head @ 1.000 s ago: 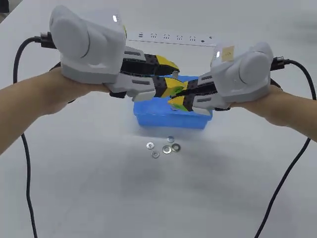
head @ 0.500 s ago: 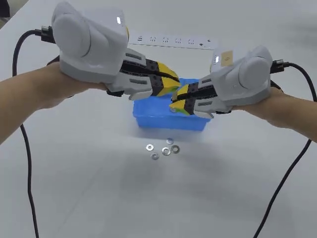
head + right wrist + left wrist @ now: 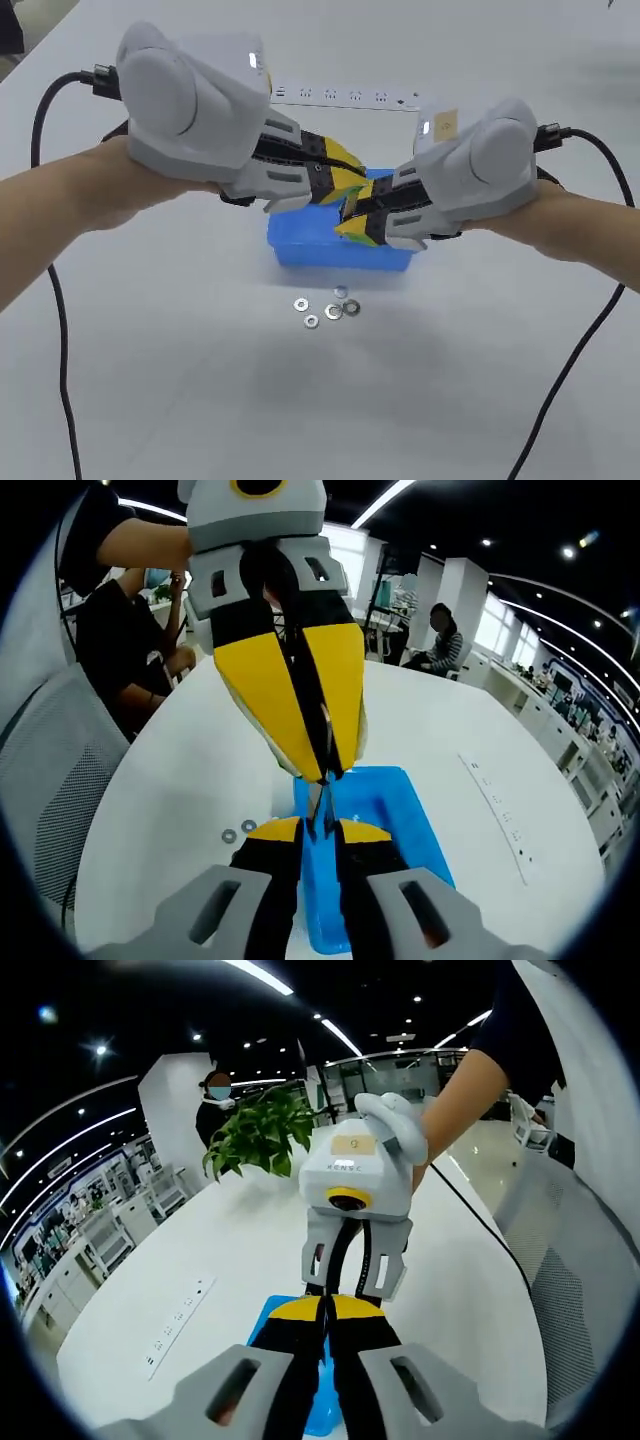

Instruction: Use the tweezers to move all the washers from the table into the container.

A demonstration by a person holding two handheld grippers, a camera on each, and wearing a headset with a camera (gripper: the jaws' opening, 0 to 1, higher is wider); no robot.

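Both grippers are up over the container (image 3: 340,252), tips meeting nose to nose. Left gripper (image 3: 352,172) comes in from the left, right gripper (image 3: 350,218) from the right and slightly lower.

Tweezers (image 3: 321,802): thin metal sliver in the right gripper view, running from the left tips down into the right tips, above the blue tub. Hidden by the tongs in the head view.

Left tongs: together, clamped on the tweezers. Right tongs: drawn in to a narrow slot with the tweezers in it, pads look to be pressing on it.

Washers (image 3: 327,309): small loose cluster on the bench (image 3: 200,390), just in front of the container's near wall. Can't see inside the container.

Power strip (image 3: 345,96) lies beyond the container.
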